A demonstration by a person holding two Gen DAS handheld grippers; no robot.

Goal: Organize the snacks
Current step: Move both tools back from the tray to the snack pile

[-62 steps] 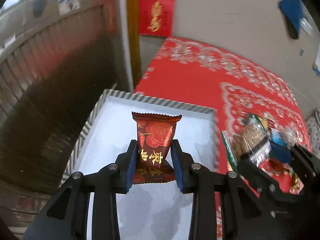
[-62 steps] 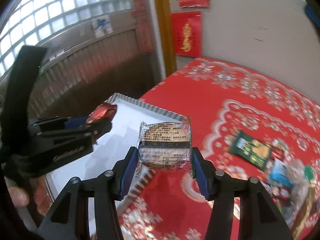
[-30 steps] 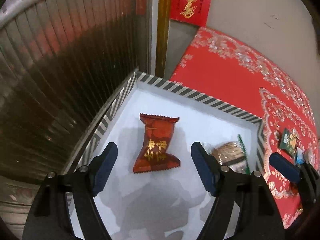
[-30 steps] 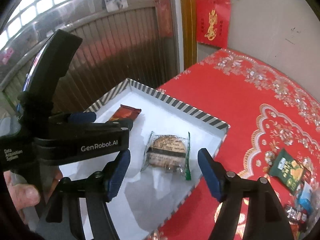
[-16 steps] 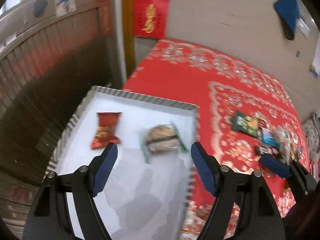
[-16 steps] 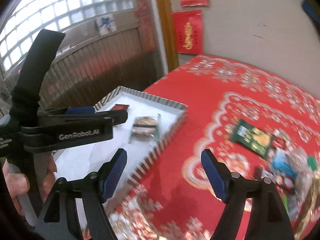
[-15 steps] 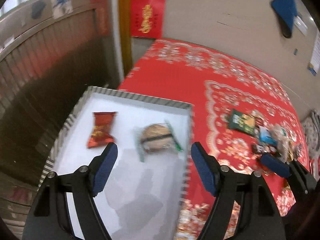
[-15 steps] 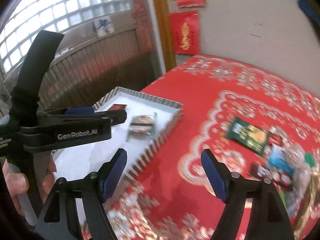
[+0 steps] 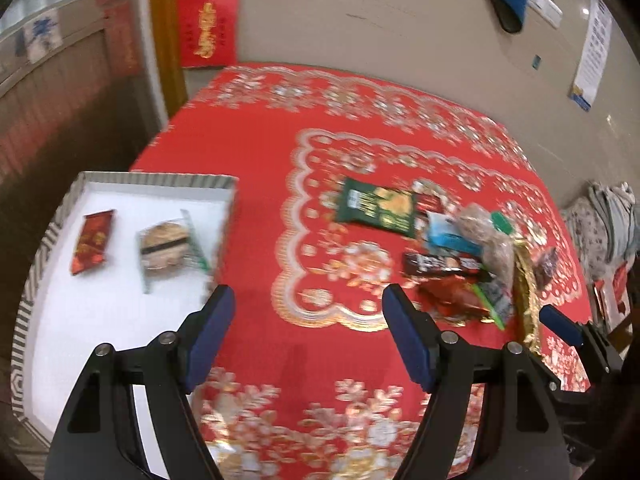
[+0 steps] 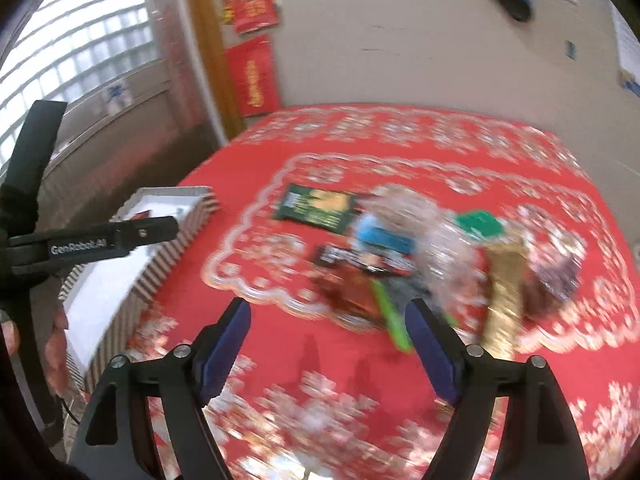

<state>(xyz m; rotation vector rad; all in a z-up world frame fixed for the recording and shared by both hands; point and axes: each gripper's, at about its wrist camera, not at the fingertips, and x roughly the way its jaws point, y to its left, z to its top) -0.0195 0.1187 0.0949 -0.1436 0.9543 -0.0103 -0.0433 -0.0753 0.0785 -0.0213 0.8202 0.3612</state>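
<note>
I saw both claws, left (image 9: 308, 334) and right (image 10: 328, 344), spread wide and empty above the red embroidered tabletop (image 9: 256, 152). A glossy red packet (image 9: 93, 241) and clear-wrapped round cake (image 9: 164, 245) lay flat in the stripe-rimmed white tray (image 9: 160, 179); crinkly snack wrappers (image 9: 456, 256) were heaped well apart, near beige walls.

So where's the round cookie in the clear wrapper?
In the left wrist view, the wrapped cookie lies inside the white striped-rim tray at the table's left edge, just right of the red candy packet.
</note>
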